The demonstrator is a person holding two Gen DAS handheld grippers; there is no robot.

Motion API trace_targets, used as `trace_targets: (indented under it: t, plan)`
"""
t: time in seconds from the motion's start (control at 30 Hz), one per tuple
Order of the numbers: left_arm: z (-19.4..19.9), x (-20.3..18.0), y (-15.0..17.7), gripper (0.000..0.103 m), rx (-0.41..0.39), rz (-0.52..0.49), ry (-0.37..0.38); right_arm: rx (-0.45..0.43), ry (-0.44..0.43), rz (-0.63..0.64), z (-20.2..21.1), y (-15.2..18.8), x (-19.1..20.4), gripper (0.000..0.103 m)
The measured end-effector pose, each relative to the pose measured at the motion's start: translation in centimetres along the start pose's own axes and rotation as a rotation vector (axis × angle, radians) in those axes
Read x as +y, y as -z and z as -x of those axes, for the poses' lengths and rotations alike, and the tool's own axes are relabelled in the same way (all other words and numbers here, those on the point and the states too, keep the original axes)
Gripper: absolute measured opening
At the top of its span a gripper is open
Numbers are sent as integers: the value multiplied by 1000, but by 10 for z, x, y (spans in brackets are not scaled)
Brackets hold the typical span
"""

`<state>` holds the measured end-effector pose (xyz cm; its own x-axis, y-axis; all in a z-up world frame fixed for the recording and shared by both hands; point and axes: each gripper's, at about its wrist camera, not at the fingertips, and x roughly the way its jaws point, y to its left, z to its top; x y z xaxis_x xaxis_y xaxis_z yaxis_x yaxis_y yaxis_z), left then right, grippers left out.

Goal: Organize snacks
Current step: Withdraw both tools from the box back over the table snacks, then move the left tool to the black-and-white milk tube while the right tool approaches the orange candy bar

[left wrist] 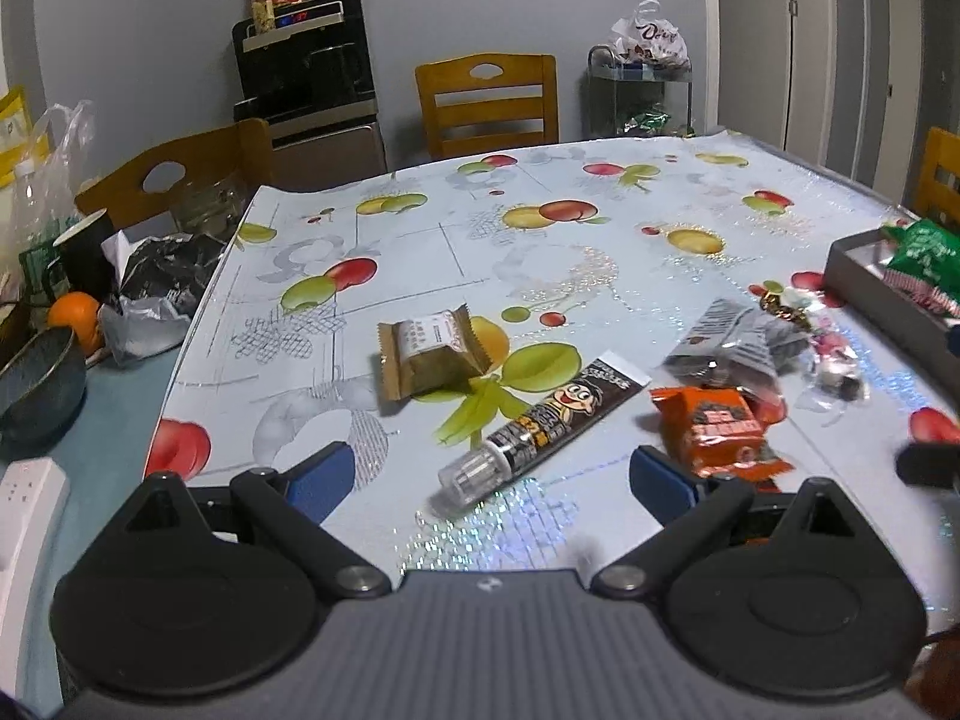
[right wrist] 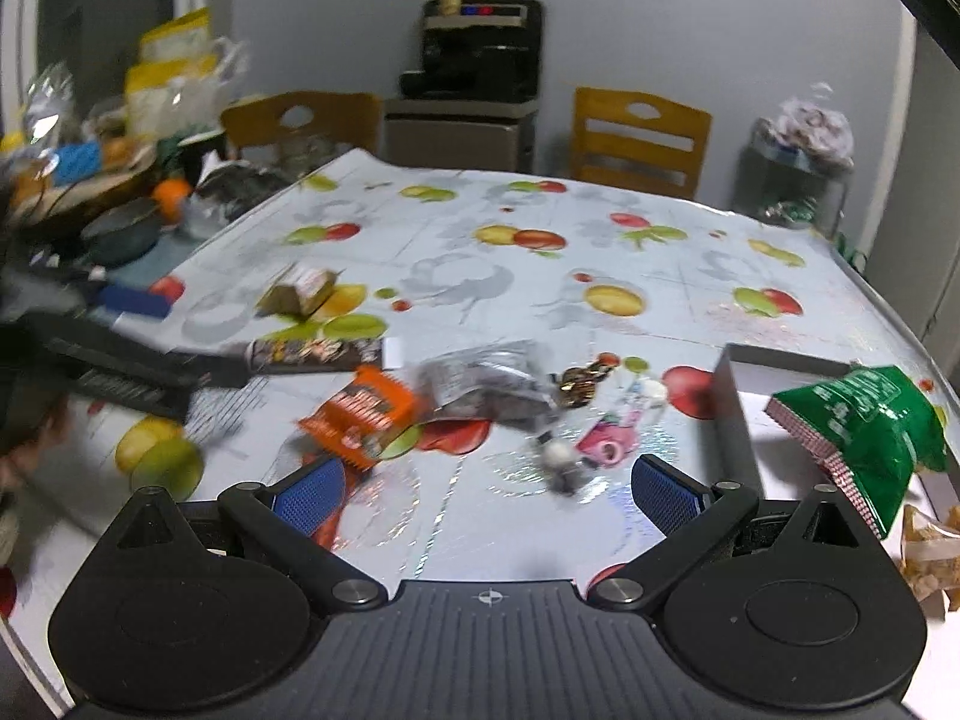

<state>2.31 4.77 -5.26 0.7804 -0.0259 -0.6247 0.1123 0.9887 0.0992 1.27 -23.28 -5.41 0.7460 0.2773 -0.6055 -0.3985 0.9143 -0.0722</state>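
Loose snacks lie on the fruit-print tablecloth (left wrist: pixel 540 192). Just ahead of my open left gripper (left wrist: pixel 489 474) lies a black cartoon-print tube (left wrist: pixel 540 426) with a clear cap. Beyond it is a brown wrapped cake (left wrist: pixel 429 348). An orange packet (left wrist: pixel 717 429) sits by the left gripper's right finger, with a grey packet (left wrist: pixel 738 339) and small candies (left wrist: pixel 834 354) behind. My right gripper (right wrist: pixel 486 483) is open above the cloth, the orange packet (right wrist: pixel 363 414), grey packet (right wrist: pixel 486 381) and pink candy (right wrist: pixel 606 441) just ahead. A green bag (right wrist: pixel 870 420) rests in the grey box (right wrist: pixel 735 408) at right.
Wooden chairs (left wrist: pixel 486 102) stand behind the table. At the left edge sit a dark bowl (left wrist: pixel 39 384), an orange (left wrist: pixel 75 315), a black cup (left wrist: pixel 87 252) and crumpled bags (left wrist: pixel 162 282). A black appliance (left wrist: pixel 306 66) stands on a cabinet by the wall.
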Motion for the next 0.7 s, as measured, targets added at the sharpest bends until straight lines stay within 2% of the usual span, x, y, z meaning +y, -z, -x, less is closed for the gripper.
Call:
trace_targets:
  t: [0.27,0.47,0.7]
  plan:
    - [-32,-4,-8,99,13,-7,40,50,-75,-17,-8,10,13,103]
    - [-56,-7,-10,99,37,-23,65,66,-96,-3,-14,14,23,103]
    - [-68,-11,-7,99,29,-32,97,65,-98,1,-19,15,28,102]
